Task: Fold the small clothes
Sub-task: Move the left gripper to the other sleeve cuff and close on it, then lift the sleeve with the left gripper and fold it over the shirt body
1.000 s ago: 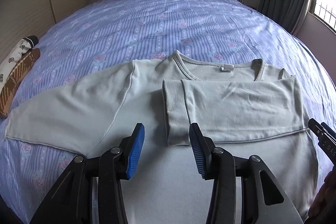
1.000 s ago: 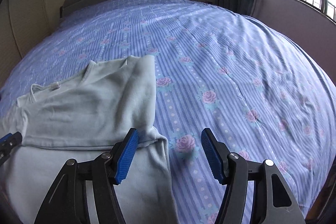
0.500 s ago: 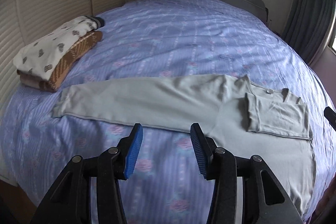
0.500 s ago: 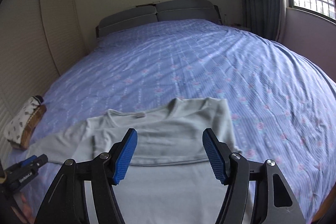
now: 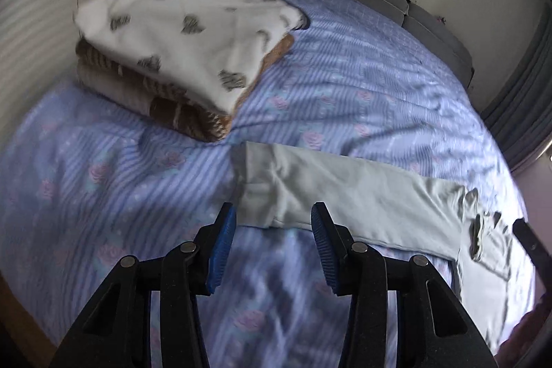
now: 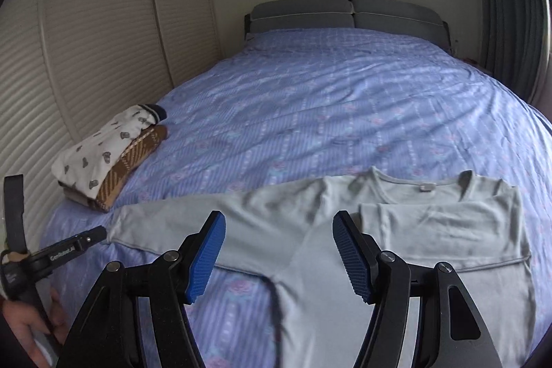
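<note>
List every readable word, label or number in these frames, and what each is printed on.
"GenRobot.AI": white lettering on the left gripper, seen from the right wrist camera; small, so the spelling is uncertain.
Neck tag of the grey long-sleeved shirt: too small to read.
Nothing else carries text.

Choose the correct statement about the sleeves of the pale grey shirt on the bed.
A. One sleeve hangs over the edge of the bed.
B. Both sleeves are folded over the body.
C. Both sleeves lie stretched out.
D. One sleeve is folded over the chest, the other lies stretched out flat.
D: on the pale grey shirt, the folded sleeve lies across the chest, while the other sleeve stretches flat toward the folded clothes stack.
</note>
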### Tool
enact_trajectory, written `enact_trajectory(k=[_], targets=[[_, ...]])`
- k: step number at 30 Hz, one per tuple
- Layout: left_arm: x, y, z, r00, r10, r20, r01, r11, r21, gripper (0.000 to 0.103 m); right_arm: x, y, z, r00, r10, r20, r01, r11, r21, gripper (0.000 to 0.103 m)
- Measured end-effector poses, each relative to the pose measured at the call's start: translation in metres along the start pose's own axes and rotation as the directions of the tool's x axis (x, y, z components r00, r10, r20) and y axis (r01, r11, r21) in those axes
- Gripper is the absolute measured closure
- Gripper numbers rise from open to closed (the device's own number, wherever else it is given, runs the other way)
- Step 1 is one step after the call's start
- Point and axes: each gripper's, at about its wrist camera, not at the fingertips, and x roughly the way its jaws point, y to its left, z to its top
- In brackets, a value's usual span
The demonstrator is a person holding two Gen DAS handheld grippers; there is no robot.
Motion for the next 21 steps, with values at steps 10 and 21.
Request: enact_trajectory(k=[10,21], targets=[[0.041,0.047,0.016,0.982,-0.184,-0.032,0.178,0.974,-0.140,0.068,0.025,0.055,-0.020,0.998,0.022,-0.053,-0.027,0.997,-0.078,0.038],[0.068,0.053,0.026,0.947,-0.319,-0.028,0.305,0.925,-0.228,0.081,0.033,0.045,-0.026,0.997,0.000,-0.082,-0.003,0.999,-0.040,0.038]])
